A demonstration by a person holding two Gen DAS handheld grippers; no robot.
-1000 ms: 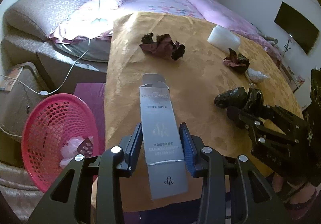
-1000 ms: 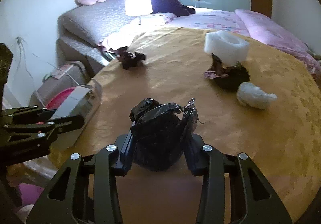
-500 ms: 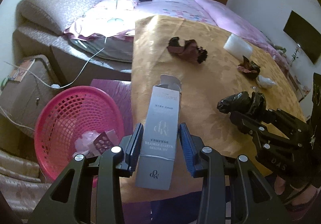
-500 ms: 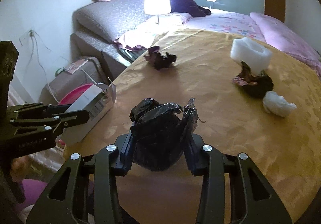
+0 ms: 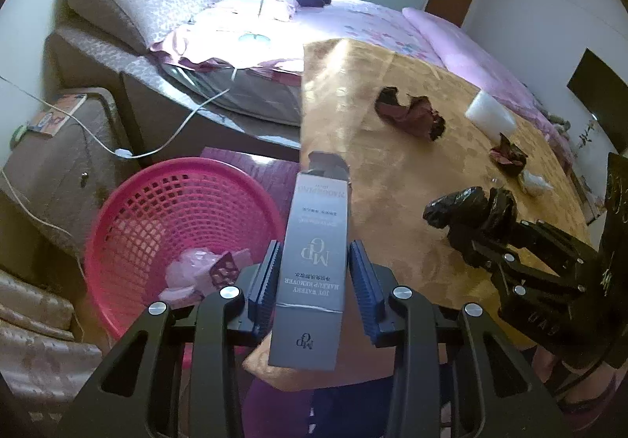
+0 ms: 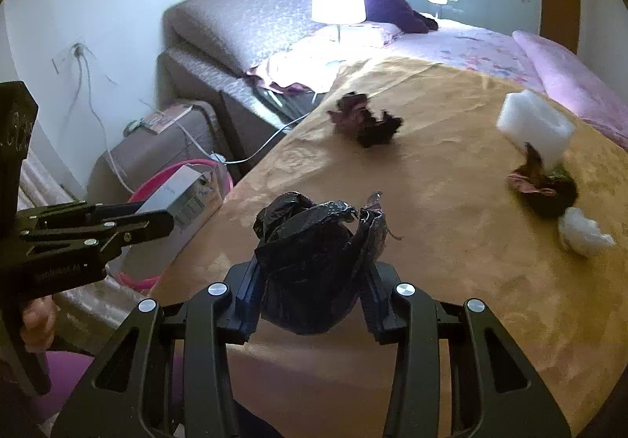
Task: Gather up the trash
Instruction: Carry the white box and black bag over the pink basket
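My left gripper (image 5: 314, 283) is shut on a grey carton box (image 5: 314, 265) and holds it over the table's left edge, beside the pink mesh basket (image 5: 129, 210) on the floor. The basket holds a few scraps. My right gripper (image 6: 310, 281) is shut on a crumpled black plastic bag (image 6: 310, 253) above the gold-clothed table (image 6: 451, 241). On the table lie a dark red crumpled wrapper (image 5: 410, 116), a white foam block (image 6: 533, 126), another dark wrapper (image 6: 545, 187) and a white paper wad (image 6: 583, 234).
A bed with a lit lamp (image 6: 338, 2) stands behind the table. A brown box (image 5: 51, 159) with cables stands left of the basket. The right gripper also shows in the left wrist view (image 5: 510, 241).
My left gripper has carried the carton leftward off the table toward the basket. The right gripper has shifted left with the black bag still held.
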